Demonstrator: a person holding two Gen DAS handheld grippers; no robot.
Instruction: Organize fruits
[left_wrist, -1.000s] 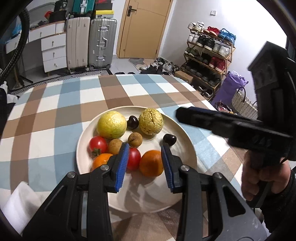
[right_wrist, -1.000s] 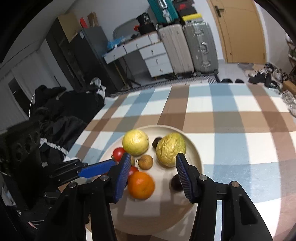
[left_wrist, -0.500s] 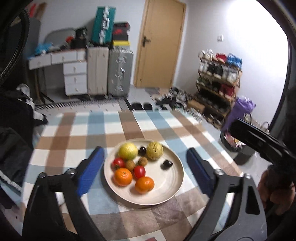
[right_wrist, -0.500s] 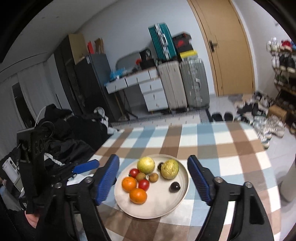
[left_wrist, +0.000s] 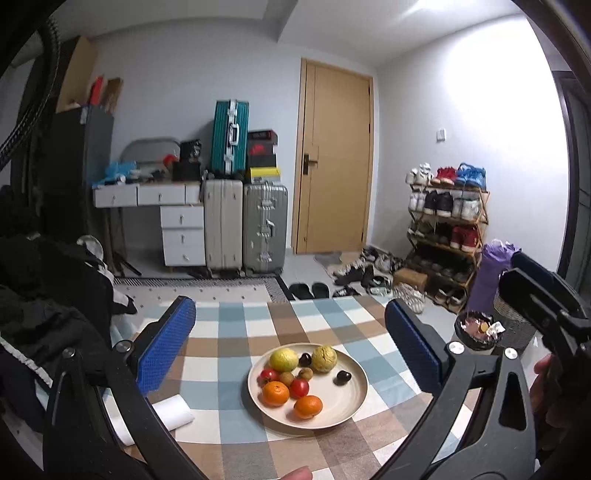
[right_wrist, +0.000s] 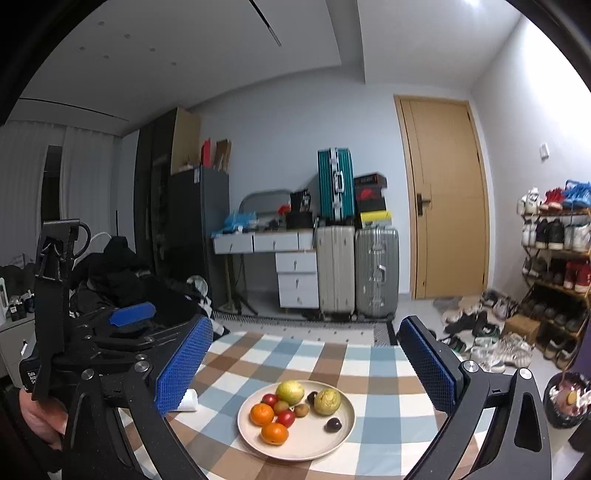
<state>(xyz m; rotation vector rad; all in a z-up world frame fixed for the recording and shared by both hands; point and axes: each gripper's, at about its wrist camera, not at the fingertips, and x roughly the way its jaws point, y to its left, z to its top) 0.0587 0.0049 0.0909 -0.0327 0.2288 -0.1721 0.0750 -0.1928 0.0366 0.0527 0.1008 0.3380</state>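
Round beige plate (left_wrist: 355, 400) sits on the checked-cloth desk (left_wrist: 229, 332) and holds all the fruit in one bunch: two oranges (left_wrist: 275, 393), yellow-green citrus (left_wrist: 283, 359), knobbly yellow fruit (left_wrist: 324, 357), red tomatoes (left_wrist: 299, 387), small brown and dark fruits. Nothing lies loose on the cloth, so sorting looks done. Left gripper (left_wrist: 295, 347) is released and empty, its jaws opening. Right gripper (right_wrist: 304, 363) is also released and empty, jaws opening. Both hang well above the plate, touching nothing, probably clearing away.
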